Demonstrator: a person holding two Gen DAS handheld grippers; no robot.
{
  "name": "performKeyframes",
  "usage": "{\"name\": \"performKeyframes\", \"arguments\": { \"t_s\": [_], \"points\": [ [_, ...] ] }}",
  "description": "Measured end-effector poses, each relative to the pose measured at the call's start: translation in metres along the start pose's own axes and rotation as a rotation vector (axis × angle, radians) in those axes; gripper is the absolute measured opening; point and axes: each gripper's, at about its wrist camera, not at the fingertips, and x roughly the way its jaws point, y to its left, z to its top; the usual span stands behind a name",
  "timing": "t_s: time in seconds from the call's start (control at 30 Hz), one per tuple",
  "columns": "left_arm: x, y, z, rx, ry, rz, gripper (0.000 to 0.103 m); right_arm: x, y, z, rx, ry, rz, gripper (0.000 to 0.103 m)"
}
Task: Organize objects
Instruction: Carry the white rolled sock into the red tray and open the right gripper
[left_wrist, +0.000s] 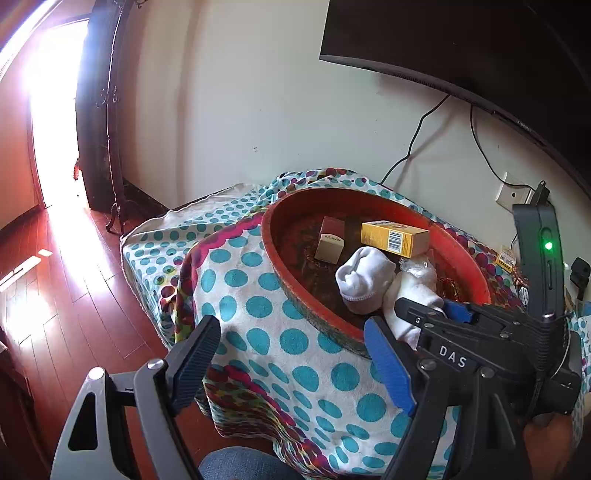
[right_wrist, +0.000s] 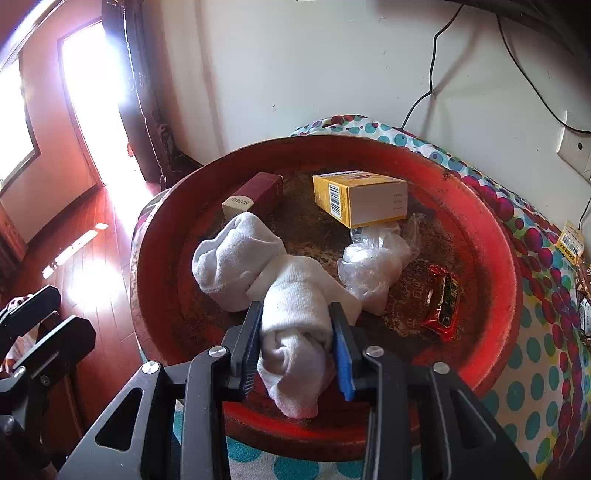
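A round red tray (right_wrist: 495, 236) sits on a table under a polka-dot cloth (left_wrist: 258, 306). In it lie a yellow box (right_wrist: 362, 197), a maroon box (right_wrist: 258, 194), a crumpled clear plastic bag (right_wrist: 373, 258), a red wrapper (right_wrist: 443, 302) and a rolled white sock (right_wrist: 236, 254). My right gripper (right_wrist: 295, 314) is over the tray's near side, shut on a second white sock (right_wrist: 295, 354) whose far end rests on the tray floor. My left gripper (left_wrist: 295, 354) stands open above the cloth, left of the tray, with nothing between its fingers.
A wall with a dark screen (left_wrist: 461, 44), hanging cables and a socket (left_wrist: 511, 194) stands behind the table. Small packets (right_wrist: 570, 242) lie on the cloth right of the tray. A wooden floor (left_wrist: 74, 295) and a bright doorway are to the left.
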Motion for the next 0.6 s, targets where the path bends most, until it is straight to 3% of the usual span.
{"name": "performKeyframes", "arguments": {
  "t_s": [0.1,0.17,0.3,0.47,0.6],
  "points": [
    [0.001,-0.005,-0.001,0.020,0.003,-0.010,0.082,-0.034,-0.008,0.000,0.014,-0.092,0.001,0.052],
    [0.003,-0.011,-0.003,0.037,0.018,-0.045,0.082,-0.065,-0.022,-0.004,0.029,-0.175,0.009,0.077],
    [-0.001,-0.036,-0.012,0.116,0.023,-0.115,0.082,-0.107,-0.080,-0.023,0.083,-0.228,-0.128,0.078],
    [-0.008,-0.073,-0.027,0.249,0.026,-0.186,0.082,-0.134,-0.190,-0.075,0.304,-0.201,-0.338,0.078],
    [-0.008,-0.100,-0.045,0.316,0.070,-0.242,0.082,-0.143,-0.251,-0.105,0.400,-0.137,-0.511,0.078]
  ]
}}
